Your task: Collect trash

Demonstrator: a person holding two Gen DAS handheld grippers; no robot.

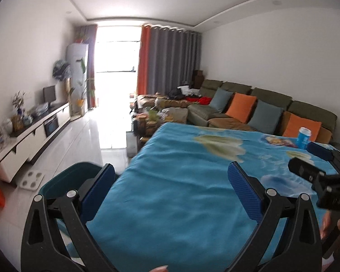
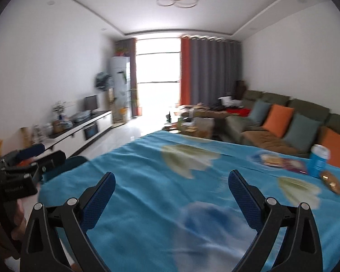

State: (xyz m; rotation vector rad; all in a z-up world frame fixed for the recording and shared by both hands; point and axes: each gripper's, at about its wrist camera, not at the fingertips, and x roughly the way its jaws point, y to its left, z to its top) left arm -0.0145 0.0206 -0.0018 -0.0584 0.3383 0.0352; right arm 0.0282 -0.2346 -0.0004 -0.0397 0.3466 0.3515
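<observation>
Both tongs gape wide w/ nothing between: left gripper (image 1: 171,176), right gripper (image 2: 171,187), ribbed blue pads. Trash at 2 o'clock on rumpled blue cloth (image 2: 147,181): cylindrical cup (image 2: 318,159), flat glossy wrapper (image 2: 283,161), crinkly brown packet (image 2: 332,182).

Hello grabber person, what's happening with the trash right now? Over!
Left gripper and right gripper open, empty, above the blue cloth. Blue cup, flat wrapper, brown packet lie far right. Nothing in the way.

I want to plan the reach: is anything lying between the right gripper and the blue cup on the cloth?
Nothing visible does. Only bare blue cloth lies between the open right gripper and the blue cup.
</observation>
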